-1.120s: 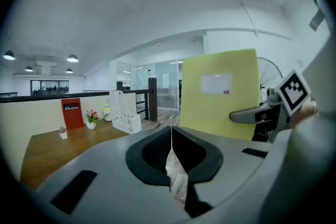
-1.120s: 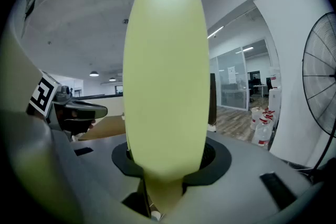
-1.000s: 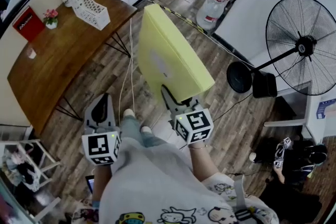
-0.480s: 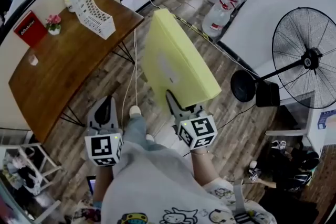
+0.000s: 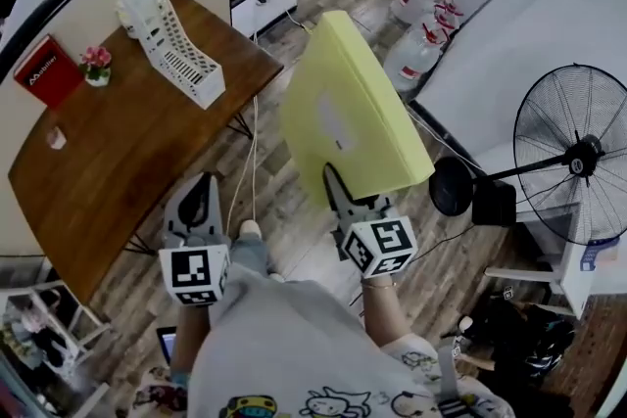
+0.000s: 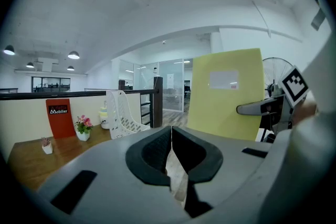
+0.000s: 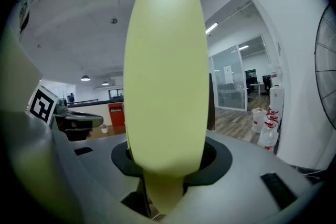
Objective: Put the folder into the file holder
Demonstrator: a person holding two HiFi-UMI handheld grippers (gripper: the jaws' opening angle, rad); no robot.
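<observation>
Yellow folder (image 5: 353,113) stands nearly upright in mid-air, pinched at its lower edge by the right gripper (image 5: 338,196), well apart from the white file holder (image 5: 174,46) that waits at the far corner of a wooden table (image 5: 98,181). The left gripper (image 5: 196,196) travels alongside, jaws pressed together on nothing. Held by one edge only, the tall folder could swing or slip, and a tilted approach might catch the holder's rim and topple it.

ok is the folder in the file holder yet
Out. The yellow folder is clamped in the right gripper above the floor, apart from the white file holder standing on the table.
</observation>
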